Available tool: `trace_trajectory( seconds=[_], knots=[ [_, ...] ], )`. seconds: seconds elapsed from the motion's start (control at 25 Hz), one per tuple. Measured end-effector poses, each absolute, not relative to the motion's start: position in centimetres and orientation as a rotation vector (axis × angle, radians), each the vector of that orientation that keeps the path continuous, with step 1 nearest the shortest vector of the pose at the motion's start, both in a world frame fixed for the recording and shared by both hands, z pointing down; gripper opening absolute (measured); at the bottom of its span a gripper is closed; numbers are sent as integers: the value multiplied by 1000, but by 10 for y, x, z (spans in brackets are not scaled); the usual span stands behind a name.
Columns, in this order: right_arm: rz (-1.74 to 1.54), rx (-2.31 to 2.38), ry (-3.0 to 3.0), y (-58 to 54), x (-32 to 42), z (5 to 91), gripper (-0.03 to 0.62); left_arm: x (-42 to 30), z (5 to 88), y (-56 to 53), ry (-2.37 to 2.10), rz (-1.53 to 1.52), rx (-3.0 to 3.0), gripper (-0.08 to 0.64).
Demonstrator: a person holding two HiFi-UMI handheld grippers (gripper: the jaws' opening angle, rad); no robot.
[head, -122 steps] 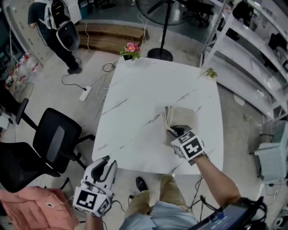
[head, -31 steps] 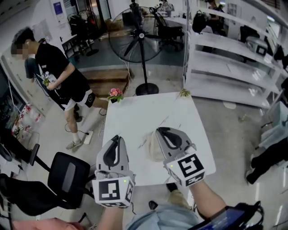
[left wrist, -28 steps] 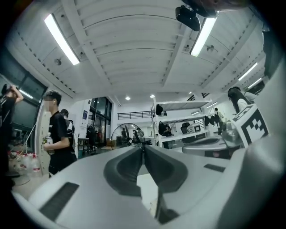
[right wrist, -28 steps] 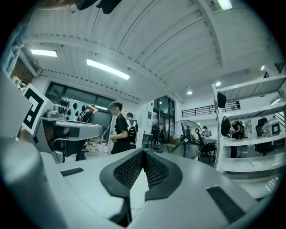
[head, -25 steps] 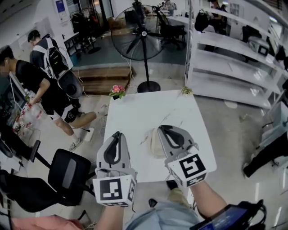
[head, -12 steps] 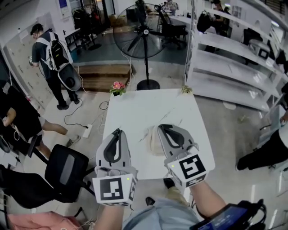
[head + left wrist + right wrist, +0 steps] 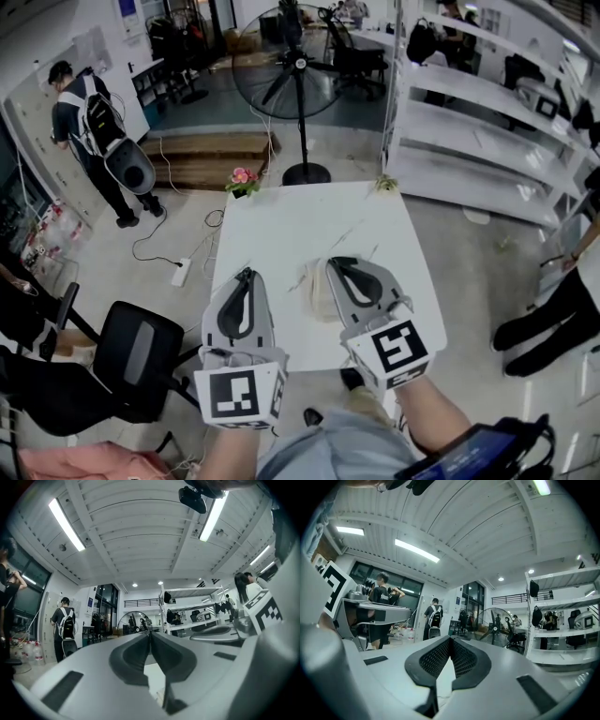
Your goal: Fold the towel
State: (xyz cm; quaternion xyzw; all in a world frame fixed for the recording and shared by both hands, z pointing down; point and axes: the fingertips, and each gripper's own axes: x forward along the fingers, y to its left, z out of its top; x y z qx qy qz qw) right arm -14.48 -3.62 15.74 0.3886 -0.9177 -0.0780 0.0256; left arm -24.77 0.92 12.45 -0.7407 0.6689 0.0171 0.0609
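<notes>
The beige towel [image 7: 315, 289] lies folded small on the white marble-look table [image 7: 281, 225], toward its near right; the right gripper hides part of it. Both grippers hang in the air over the table's near edge, pointing away from me and roughly level. My left gripper [image 7: 246, 275] is shut with nothing in it, its jaws closed together in the left gripper view [image 7: 150, 633]. My right gripper [image 7: 335, 262] is shut and empty too, jaws meeting in the right gripper view [image 7: 450, 639]. Neither one touches the towel.
A small pot of pink flowers [image 7: 242, 178] stands at the table's far left corner. A standing fan [image 7: 298, 66] is behind the table, white shelving [image 7: 487, 122] to the right, a black office chair [image 7: 141, 356] to the left. A person with a backpack [image 7: 94, 131] stands far left.
Since the earliest frame the right gripper has left the towel and both grippers have come up side by side. Over the last second they hold still; people at the left have walked about.
</notes>
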Motion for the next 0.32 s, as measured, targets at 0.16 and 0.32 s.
trace_trajectory(
  seconds=[0.16, 0.32],
  knots=[
    [-242, 1207, -2834, -37, -141, 158, 12, -243, 123, 8, 2016, 54, -2237, 15],
    [-240, 1209, -2832, -35, -139, 157, 12, -241, 127, 9, 2028, 28, -2243, 14]
  ],
)
